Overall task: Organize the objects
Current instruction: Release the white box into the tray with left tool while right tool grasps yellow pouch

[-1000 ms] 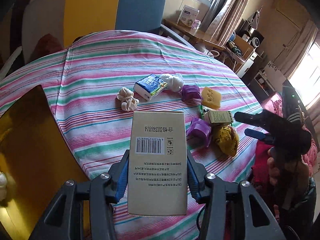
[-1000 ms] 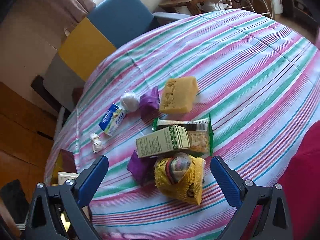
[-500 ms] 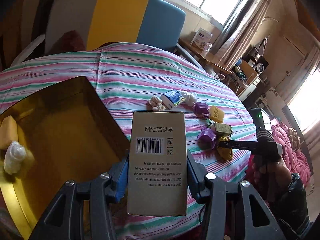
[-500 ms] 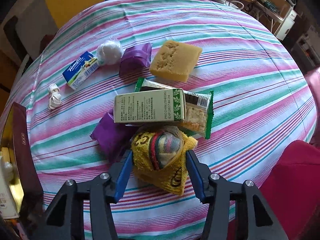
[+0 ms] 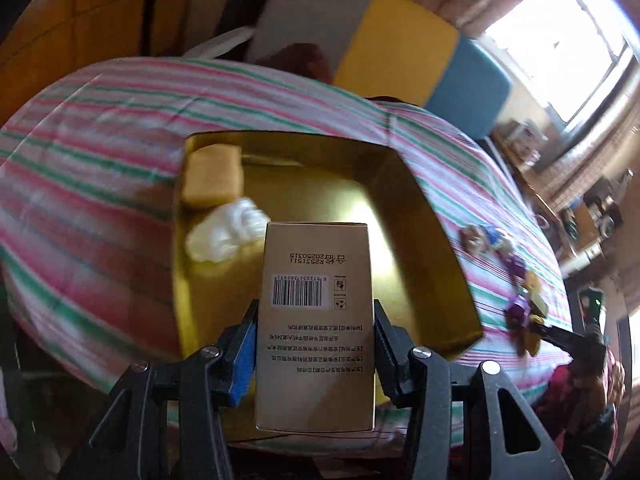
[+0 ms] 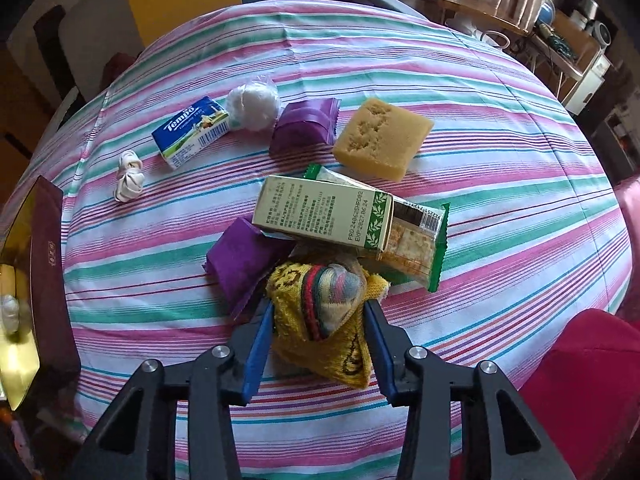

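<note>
The right claw (image 6: 318, 316), gaping wide over the pile a second ago, has dropped onto the yellow knitted bundle (image 6: 324, 312); its jaws are closing, blue pads already pinching the wool from both sides on the striped worktop (image 6: 500, 200). Outward from it, a purple packet (image 6: 240, 260) touches the bundle at ten o'clock, and the green carton (image 6: 324, 216) lies on a cracker packet (image 6: 416, 240) at twelve; further off are a yellow sponge (image 6: 380, 136), a second purple packet (image 6: 304, 128), a white ball (image 6: 254, 106), a tissue pack (image 6: 192, 130) and a knotted cord (image 6: 128, 176). The left claw (image 5: 316, 344) stays clamped on the tan barcode box (image 5: 316, 320), but has swung from above the clutter to above the gold-lined box (image 5: 420, 216), where a sponge (image 5: 212, 176) and a white wad (image 5: 224, 232) lie at eleven. So one item looks ready to drop in, and the next is nearly gripped.
</note>
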